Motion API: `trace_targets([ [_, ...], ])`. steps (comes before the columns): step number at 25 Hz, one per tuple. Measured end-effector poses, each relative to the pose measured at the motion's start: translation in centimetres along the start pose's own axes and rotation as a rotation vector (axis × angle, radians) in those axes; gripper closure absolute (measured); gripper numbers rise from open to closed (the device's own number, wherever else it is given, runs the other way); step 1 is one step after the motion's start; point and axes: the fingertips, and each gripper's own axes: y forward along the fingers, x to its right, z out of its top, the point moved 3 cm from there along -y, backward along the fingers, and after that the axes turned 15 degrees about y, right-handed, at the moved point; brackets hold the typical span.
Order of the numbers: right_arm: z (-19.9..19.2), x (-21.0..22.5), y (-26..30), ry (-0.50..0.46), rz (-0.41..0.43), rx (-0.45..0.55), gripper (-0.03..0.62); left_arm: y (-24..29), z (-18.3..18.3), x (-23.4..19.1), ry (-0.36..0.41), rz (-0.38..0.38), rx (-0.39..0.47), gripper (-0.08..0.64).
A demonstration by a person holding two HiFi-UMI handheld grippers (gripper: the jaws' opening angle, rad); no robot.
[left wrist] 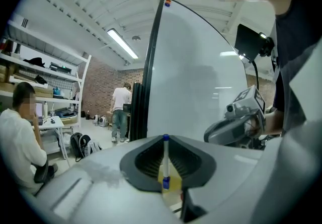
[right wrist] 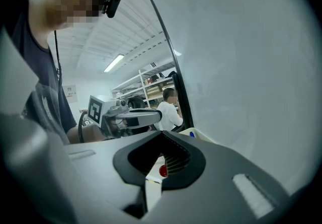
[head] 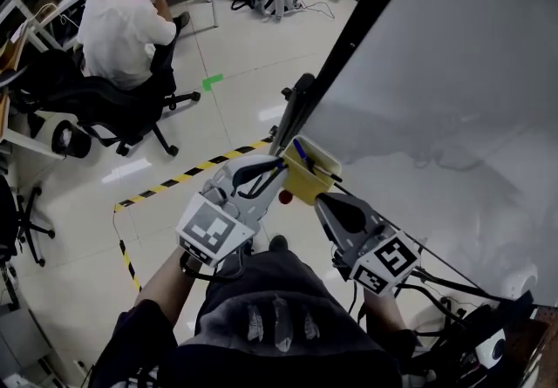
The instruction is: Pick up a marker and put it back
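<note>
A large whiteboard (head: 453, 72) is being shown along the right of the head view, its dark edge slanting down toward the grippers. The pale floor (head: 235, 81) is being crossed by a yellow-and-black striped tape (head: 187, 173) and marked with a green patch (head: 212, 81). A person in a white shirt (head: 122, 29) is being carried by a black office chair (head: 113, 112), well apart from the board.

The left gripper (head: 277, 166) is being held up to a yellow tray (head: 305, 181) fixed at the board's edge. Its jaws are being kept clenched on a marker (left wrist: 165, 160), a white barrel with blue ends, which is being seen upright along the seam between them. In the head view the marker (head: 301, 153) is being shown at the tray's top.

The right gripper (head: 324, 200) is being held just beside the tray, jaws pressed together on nothing. A small red round thing (right wrist: 163, 170) is being seen beyond their opening.

Black-and-white square codes are being carried on each cube (head: 209, 228) (head: 391, 260). No lettering is being made out.
</note>
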Motion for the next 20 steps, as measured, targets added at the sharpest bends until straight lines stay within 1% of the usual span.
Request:
trace_targets([
  [4,0.5,-0.6,0.2,-0.017,-0.004,0.021,0.591,-0.8,2.2,-0.5,0.014,-0.009,0.042,0.525],
  [12,1.6,-2.4,-0.1,-0.060,-0.013,0.064,0.591,-3.1,6.1,-1.3,0.090,0.000,0.113,0.525],
  [18,3.4,-4.4,-0.3,-0.137,-0.007,0.105,0.591,-5.5,9.3,-1.3,0.153,0.009,0.184,0.525],
  [20,3.7,-5.1,-0.6,-0.155,-0.013,0.118,0.591,-6.5,10.2,-1.2,0.157,0.010,0.210,0.525],
])
